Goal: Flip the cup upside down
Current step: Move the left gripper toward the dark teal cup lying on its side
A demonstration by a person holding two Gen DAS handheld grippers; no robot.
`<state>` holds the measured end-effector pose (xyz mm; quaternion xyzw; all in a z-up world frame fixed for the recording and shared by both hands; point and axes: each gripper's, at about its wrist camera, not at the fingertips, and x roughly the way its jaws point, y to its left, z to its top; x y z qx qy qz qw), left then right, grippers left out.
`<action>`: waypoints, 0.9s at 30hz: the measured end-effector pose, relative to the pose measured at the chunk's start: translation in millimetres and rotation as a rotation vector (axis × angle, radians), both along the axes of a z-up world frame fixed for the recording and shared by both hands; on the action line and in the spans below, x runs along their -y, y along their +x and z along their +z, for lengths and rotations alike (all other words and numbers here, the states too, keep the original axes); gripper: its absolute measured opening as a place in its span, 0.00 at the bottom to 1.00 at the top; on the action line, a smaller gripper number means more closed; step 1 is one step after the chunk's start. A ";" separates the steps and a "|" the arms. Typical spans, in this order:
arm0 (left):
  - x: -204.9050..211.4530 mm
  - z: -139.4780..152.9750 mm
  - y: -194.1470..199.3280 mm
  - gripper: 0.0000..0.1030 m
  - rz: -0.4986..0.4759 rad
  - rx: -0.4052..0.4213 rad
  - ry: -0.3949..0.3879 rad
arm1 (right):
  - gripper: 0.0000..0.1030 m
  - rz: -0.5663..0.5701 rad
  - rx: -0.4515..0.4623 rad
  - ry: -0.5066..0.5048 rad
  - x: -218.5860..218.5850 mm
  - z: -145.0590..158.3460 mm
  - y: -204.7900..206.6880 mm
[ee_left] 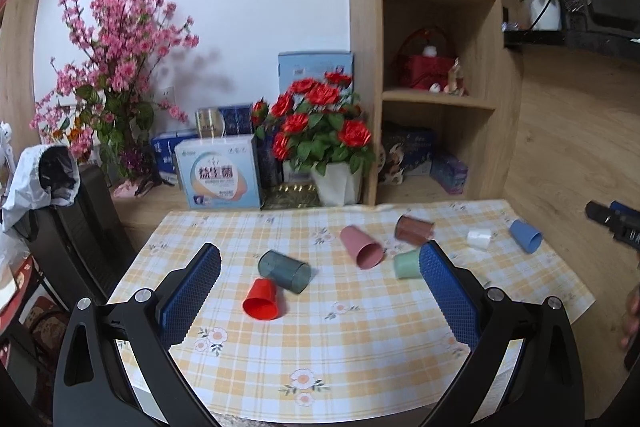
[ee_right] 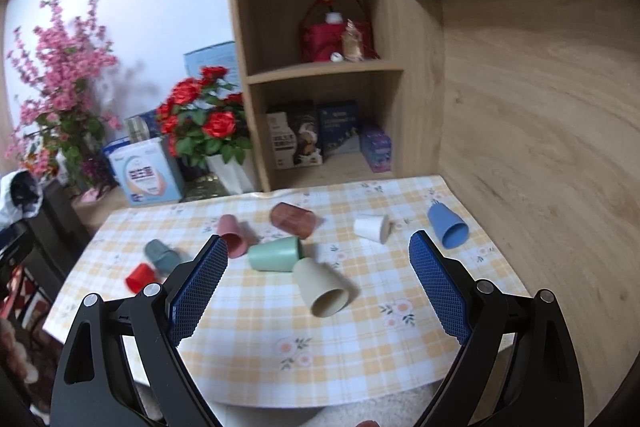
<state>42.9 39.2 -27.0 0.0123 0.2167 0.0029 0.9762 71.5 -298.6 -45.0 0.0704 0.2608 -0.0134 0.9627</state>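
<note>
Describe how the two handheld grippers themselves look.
The left gripper and the right gripper match: black angular plastic frames with triangular cut-outs and silver round screw heads. Each finger carries a long blue pad with a fine diamond-knurled texture. No cables or sleeves show.

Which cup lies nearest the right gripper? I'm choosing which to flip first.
The beige cup, on its side between the open right gripper fingers, mouth toward the camera; the others lie farther back.

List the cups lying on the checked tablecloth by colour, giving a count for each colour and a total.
Red cup: 1
Grey-blue cup: 1
Pink cup: 1
Brown cup: 1
Mint green cup: 1
Beige cup: 1
White cup: 1
Blue cup: 1
Total: 8 cups, all on their sides.
</note>
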 end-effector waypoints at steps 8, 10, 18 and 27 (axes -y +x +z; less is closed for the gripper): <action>-43.5 -42.7 49.4 0.94 0.026 -0.132 -0.084 | 0.87 -0.057 -0.110 0.033 16.5 -46.0 63.1; -51.8 -52.2 62.3 0.94 0.044 -0.166 -0.100 | 0.87 -0.062 -0.134 0.025 17.7 -57.2 75.1; -65.6 -84.9 105.3 0.94 0.097 -0.264 -0.121 | 0.87 -0.087 -0.213 0.030 26.5 -95.3 107.8; -62.1 -111.3 138.2 0.94 0.111 -0.355 -0.135 | 0.87 -0.097 -0.275 0.046 38.2 -124.7 123.7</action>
